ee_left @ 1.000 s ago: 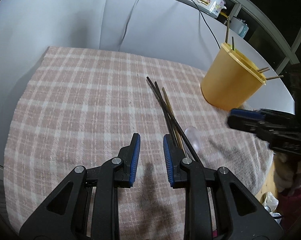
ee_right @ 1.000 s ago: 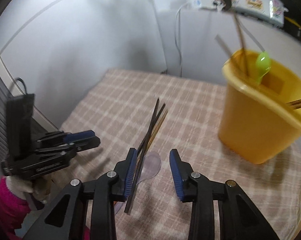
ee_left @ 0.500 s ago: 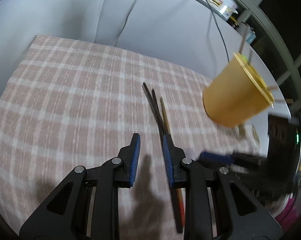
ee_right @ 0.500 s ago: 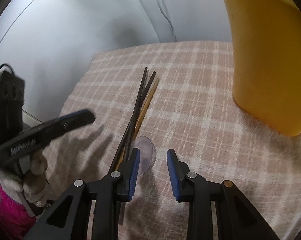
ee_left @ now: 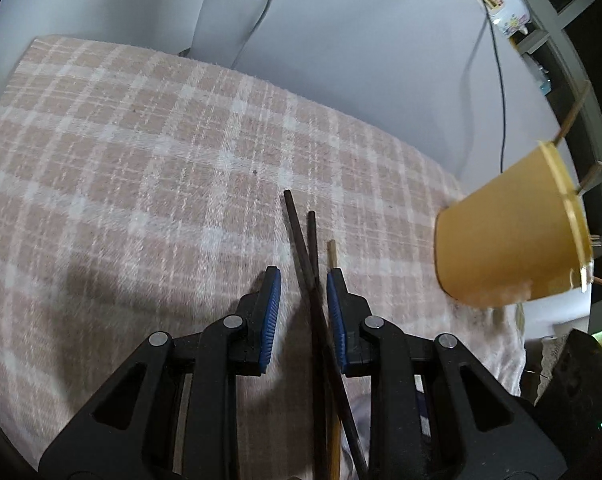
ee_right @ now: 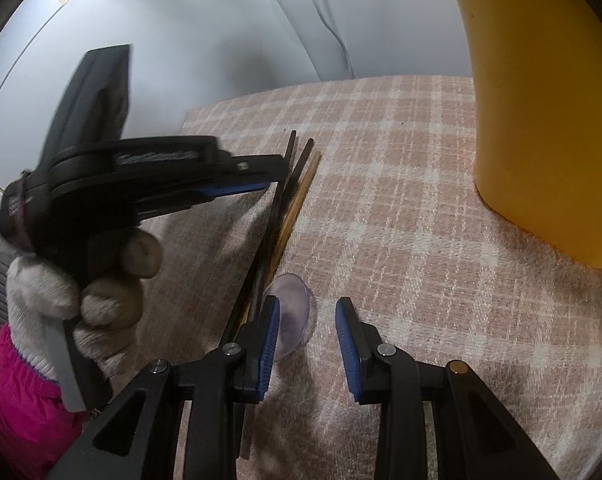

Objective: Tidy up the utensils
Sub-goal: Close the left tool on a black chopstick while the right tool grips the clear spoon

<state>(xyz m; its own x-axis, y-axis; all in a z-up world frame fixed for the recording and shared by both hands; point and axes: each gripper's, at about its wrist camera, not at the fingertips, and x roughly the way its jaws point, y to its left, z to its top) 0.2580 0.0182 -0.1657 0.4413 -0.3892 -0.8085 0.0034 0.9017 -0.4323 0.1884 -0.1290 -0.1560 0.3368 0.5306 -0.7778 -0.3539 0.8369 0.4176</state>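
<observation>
Two dark chopsticks (ee_left: 301, 240) and a tan one (ee_left: 332, 254) lie together on the checked cloth (ee_left: 141, 160). My left gripper (ee_left: 303, 304) is low over them and open; the sticks run between its blue pads with gaps on both sides. The right wrist view shows that left gripper (ee_right: 269, 174) from the side, over the chopsticks (ee_right: 277, 200). My right gripper (ee_right: 309, 332) is open just above the cloth. A clear plastic spoon's bowl (ee_right: 291, 308) lies against its left finger. The yellow bucket (ee_right: 541, 120) stands at the right.
The bucket (ee_left: 509, 248) holds wooden sticks (ee_left: 573, 116) that poke over its rim. A gloved hand (ee_right: 101, 280) with a pink sleeve (ee_right: 17, 412) holds the left gripper. A black cable (ee_left: 499, 80) and a small appliance (ee_left: 497, 0) lie on the white table behind the cloth.
My left gripper has moved right and down until the chopsticks lie between its jaws. My right gripper sank toward the cloth beside the clear spoon, then stayed still.
</observation>
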